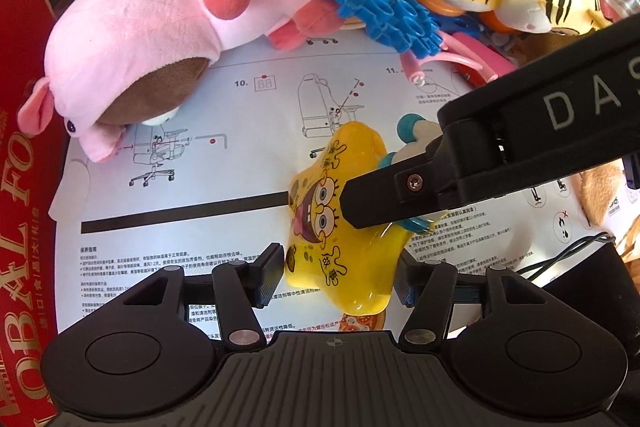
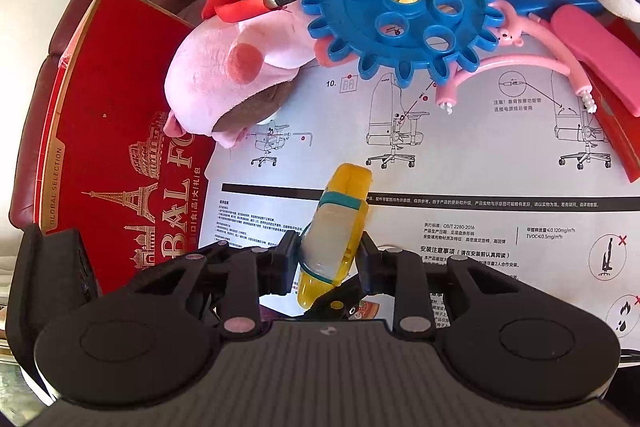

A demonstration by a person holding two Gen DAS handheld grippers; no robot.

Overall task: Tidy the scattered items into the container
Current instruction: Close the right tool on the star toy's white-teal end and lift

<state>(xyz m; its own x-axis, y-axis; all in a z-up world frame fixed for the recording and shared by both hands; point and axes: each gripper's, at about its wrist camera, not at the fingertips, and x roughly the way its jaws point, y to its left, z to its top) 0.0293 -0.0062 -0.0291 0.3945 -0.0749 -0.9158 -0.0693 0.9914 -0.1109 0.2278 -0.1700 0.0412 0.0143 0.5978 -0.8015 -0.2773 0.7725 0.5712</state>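
my right gripper (image 2: 329,259) pinches the yellow star toy (image 2: 334,227) edge-on — long axis pointing ahead, over the instruction sheet (image 2: 460,163). my left gripper (image 1: 340,277) is spread wide around its lower points. the plush pile (image 2: 240,55) lies beyond.

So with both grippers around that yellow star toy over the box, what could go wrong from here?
1. The right gripper pinches the yellow star toy edge-on across its thin, glossy body; it could twist or slip out.
2. The left gripper brackets the same toy, fingers open; closing now might knock it loose.
3. The red box is already crowded with the pink plush and blue gear, so the toy may land awkwardly.
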